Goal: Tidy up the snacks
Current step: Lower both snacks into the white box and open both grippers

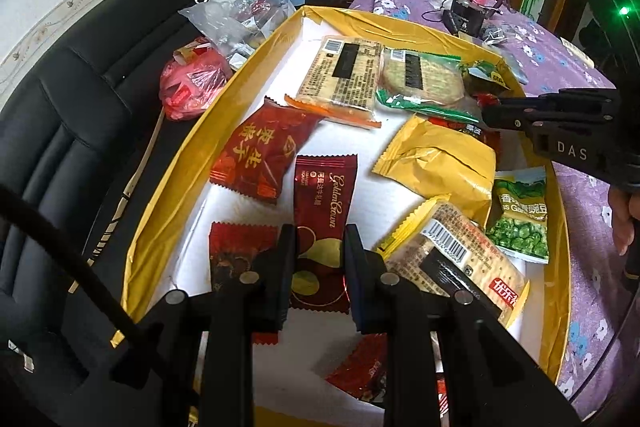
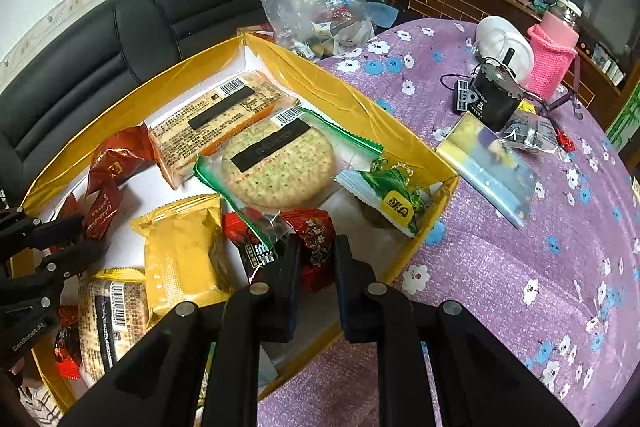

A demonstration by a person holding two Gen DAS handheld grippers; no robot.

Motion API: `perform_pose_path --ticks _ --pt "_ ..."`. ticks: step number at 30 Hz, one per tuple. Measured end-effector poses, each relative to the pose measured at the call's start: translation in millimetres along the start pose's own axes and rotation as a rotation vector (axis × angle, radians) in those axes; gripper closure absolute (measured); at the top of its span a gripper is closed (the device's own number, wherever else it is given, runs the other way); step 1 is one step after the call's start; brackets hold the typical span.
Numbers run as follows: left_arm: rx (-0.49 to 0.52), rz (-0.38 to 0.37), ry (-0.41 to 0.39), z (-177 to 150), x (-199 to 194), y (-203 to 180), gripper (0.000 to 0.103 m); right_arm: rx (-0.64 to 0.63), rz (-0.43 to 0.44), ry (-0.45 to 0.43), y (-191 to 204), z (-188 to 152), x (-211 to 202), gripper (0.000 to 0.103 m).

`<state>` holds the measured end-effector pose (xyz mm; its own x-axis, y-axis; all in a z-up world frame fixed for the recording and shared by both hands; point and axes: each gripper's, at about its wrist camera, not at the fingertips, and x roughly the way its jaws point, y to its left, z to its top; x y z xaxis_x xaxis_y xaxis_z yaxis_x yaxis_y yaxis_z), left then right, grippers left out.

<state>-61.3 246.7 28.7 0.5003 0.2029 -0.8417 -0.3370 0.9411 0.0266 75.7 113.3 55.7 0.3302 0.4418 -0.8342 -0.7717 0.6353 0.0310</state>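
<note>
The left gripper (image 1: 320, 239), jaws apart and empty, hovers over the dark red Golden Crown packet (image 1: 325, 211); its glossy foil could slide away. The right gripper (image 2: 316, 247), also apart, hangs above a small red-black sachet (image 2: 316, 243). The yellow-walled cardboard tray (image 1: 192, 147) holds the snacks, crackers at twelve o'clock

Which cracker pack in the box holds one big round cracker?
The green-edged pack, near the box's far end. Its single round cracker fills the clear wrapper; the two orange-trimmed packs hold rectangular stacks.

Yellow-walled box (image 2: 362, 107) on purple, white-and-blue-flowered tablecloth (image 2: 500, 267).
</note>
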Motion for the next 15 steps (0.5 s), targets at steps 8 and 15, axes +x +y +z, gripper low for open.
perform_pose_path --ticks 8,15 --pt "0.013 0.026 0.002 -2.1 0.3 -2.5 0.076 0.007 0.009 -0.001 2.3 -3.5 -3.3 0.089" --pt "0.012 0.033 -0.002 -5.3 -0.4 -4.6 0.075 0.018 0.021 -0.015 3.7 -6.2 -8.4 0.079"
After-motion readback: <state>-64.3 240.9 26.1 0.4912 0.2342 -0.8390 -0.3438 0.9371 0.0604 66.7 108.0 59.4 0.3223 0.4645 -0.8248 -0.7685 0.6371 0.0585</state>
